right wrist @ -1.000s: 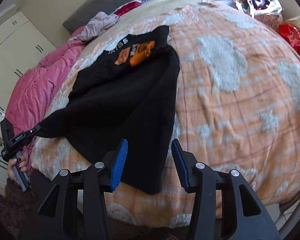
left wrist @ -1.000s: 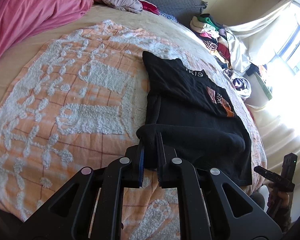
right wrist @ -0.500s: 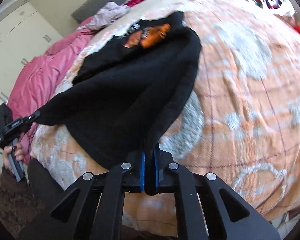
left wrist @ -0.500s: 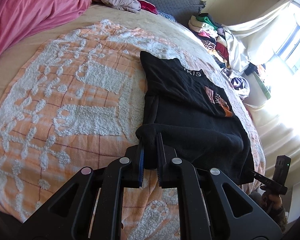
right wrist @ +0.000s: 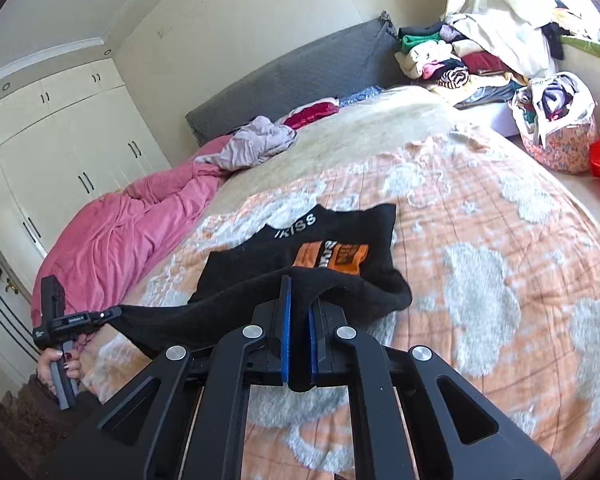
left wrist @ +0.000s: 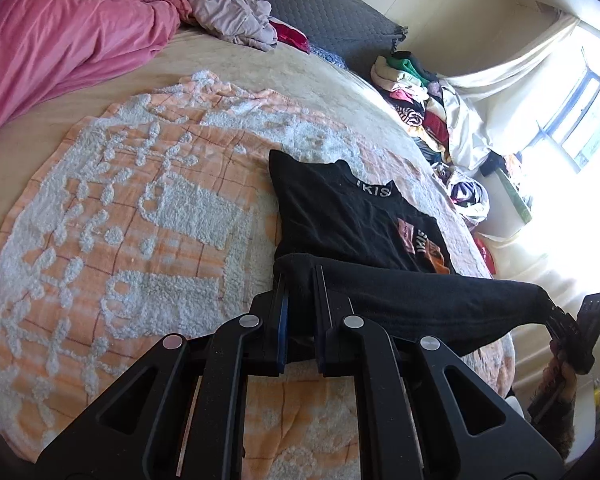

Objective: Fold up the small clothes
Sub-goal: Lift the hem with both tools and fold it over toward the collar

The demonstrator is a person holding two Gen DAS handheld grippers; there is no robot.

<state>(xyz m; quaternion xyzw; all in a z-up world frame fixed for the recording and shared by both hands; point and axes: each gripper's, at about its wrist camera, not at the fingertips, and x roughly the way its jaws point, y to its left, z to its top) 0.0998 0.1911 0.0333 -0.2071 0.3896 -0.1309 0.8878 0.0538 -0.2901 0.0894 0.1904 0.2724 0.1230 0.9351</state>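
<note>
I am lifting the black shirt's [left wrist: 340, 216] hem off the bed [right wrist: 500, 264].
Left hand-held gripper [left wrist: 300, 320] and right hand-held gripper [right wrist: 299, 336], each clenching a bottom corner, are keeping the edge taut for folding toward the collar.

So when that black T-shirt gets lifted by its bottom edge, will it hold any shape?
Probably not. The black T-shirt sags between the left gripper and right gripper, so it looks floppy. It seems light: pinched corners carry it. The fuzzy orange blanket may drag on it.
</note>
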